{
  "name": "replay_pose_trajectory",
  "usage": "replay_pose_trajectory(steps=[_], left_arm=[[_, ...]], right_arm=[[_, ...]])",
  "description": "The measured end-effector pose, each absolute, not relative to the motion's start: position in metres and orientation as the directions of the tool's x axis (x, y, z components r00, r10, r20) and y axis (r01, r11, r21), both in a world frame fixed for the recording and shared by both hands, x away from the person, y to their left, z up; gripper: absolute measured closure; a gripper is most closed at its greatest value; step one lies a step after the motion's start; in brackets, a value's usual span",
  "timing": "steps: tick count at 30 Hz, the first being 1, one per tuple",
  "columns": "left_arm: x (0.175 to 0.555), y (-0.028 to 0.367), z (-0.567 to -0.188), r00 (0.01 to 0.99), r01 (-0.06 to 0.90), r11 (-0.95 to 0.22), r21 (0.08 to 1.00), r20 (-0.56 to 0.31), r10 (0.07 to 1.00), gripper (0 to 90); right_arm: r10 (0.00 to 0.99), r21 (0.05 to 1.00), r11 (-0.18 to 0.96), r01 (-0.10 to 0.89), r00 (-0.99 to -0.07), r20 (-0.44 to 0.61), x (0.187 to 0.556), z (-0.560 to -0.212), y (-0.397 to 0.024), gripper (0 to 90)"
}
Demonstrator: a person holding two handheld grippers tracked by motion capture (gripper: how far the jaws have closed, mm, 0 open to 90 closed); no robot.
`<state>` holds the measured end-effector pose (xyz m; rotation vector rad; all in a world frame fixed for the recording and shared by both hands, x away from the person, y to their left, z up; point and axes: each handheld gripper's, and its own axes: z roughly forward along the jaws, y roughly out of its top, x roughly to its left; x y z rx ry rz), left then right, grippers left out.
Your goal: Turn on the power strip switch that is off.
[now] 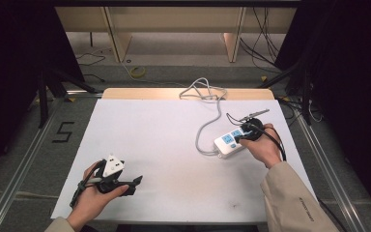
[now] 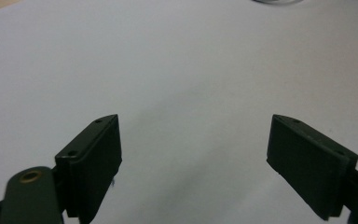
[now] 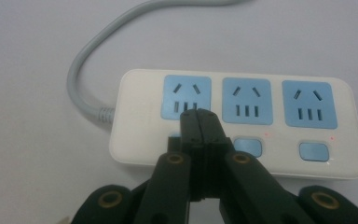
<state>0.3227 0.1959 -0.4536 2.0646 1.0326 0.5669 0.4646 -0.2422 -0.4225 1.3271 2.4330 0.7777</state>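
- Closest in the high view, the left gripper (image 1: 136, 182) rests low on the white table (image 1: 164, 145) in the person's left hand (image 1: 92, 195); in the left gripper view its black jaws stand wide apart with nothing but bare table between them.
- Farther up and to the right, the right hand (image 1: 263, 147) brings the right gripper (image 3: 199, 122) down onto the white plastic power strip with three blue sockets (image 3: 307, 158) — its jaws are pressed tight together, holding nothing, used as a single blunt tip.
- That tip sits over the leftmost blue rocker switch (image 3: 173, 136), mostly covering it; whether it is pressing already I cannot tell. The middle switch (image 3: 249, 146) and the right-hand switch (image 3: 313, 151) lie uncovered, each with a faint red dot just beside it.
- Judging by this, the step in hand is toggling the first switch; the next move calls for a short, straight push down, then a lift clear — without shoving the strip sideways.
- Beyond, the strip's grey cable (image 1: 204, 126) curls away toward the table's far edge.
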Motion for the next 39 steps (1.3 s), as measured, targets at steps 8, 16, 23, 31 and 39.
replay_pose_trajectory(steps=[8, 16, 23, 31, 39], left_arm=[[0.323, 0.196, -0.454, 0.579, 0.484, -0.398, 0.780, 0.056, 0.813, 17.5], [0.323, 0.196, -0.454, 0.579, 0.483, -0.398, 0.780, 0.056, 0.813, 17.6], [0.323, 0.196, -0.454, 0.579, 0.483, -0.397, 0.780, 0.055, 0.813, 17.5], [0.323, 0.196, -0.454, 0.580, 0.483, -0.398, 0.780, 0.056, 0.813, 17.5], [0.323, 0.196, -0.454, 0.580, 0.482, -0.398, 0.780, 0.056, 0.812, 17.5]], right_arm=[[0.835, 0.556, 0.446, 0.702, -0.550, 0.024, 0.467, -0.425, -0.240, 90.0], [0.830, 0.545, 0.455, 0.705, -0.557, 0.027, 0.469, -0.427, -0.237, 90.0], [0.830, 0.537, 0.458, 0.709, -0.557, 0.028, 0.471, -0.431, -0.235, 90.0], [0.826, 0.521, 0.469, 0.713, -0.563, 0.027, 0.473, -0.435, -0.232, 90.0], [0.823, 0.513, 0.478, 0.713, -0.568, 0.022, 0.475, -0.436, -0.231, 90.0]])
